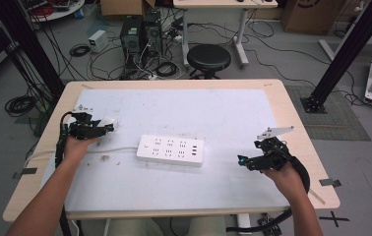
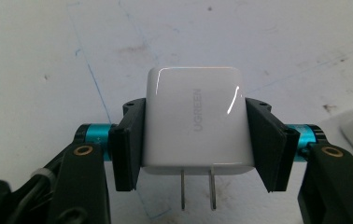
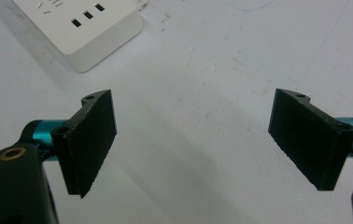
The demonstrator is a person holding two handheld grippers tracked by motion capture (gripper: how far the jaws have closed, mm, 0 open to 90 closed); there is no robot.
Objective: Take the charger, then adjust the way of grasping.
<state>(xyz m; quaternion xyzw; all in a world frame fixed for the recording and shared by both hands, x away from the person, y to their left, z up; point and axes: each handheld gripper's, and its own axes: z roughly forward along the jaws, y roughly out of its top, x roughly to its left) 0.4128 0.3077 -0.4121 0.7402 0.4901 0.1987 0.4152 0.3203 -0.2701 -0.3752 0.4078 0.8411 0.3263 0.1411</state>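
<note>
Two tongs over the white-topped desk. Left tongs: jaws clamped on the flat sides of a glossy white square wall charger with grey lettering; its two metal prongs point back toward the camera, body end facing away. In the high view the left tongs hold the charger at the desk's left side, left of the white rectangular plastic power strip, near but apart from it. Strip lies flat mid-desk, white cord running off leftward. Right tongs: jaws wide apart, nothing between them, bare desk surface beneath; strip corner at upper left of that view. In the high view the right tongs sit right of the strip, apart from it.
</note>
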